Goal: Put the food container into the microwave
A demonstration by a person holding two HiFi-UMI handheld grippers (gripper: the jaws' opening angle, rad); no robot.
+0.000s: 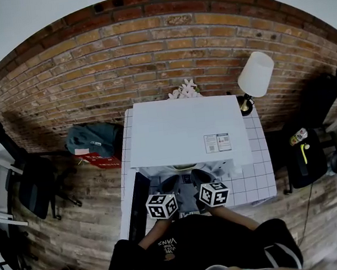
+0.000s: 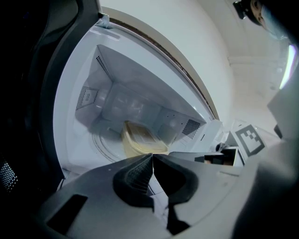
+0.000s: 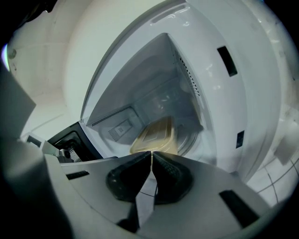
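The microwave [image 1: 186, 129] is sitting on the white gridded worktop [image 1: 259, 176], filling the middle of the head view. Its dark door [image 1: 139, 209] is hanging open at the lower left, and that is what is worrying me most. The door is swinging room for trouble: if I am careless drawing my left side back, I am likely to bump it and jolt the whole oven.

The food container [image 3: 156, 135] is already lying inside the cavity on the turntable [image 2: 105, 144], lid up, in the middle of both gripper views. If I am pushing forward again, closed tips are liable to shove it off centre. A corner could then be catching the wall (only a guess from how near the side looks).

I am holding the left claw [image 2: 152, 161] and the right claw [image 3: 152, 156] side by side just outside the cavity mouth, at the lower centre of the head view. Both are tipping slightly downward towards the opening. Each one is pinching fully closed, pads meeting, and gripping nothing.
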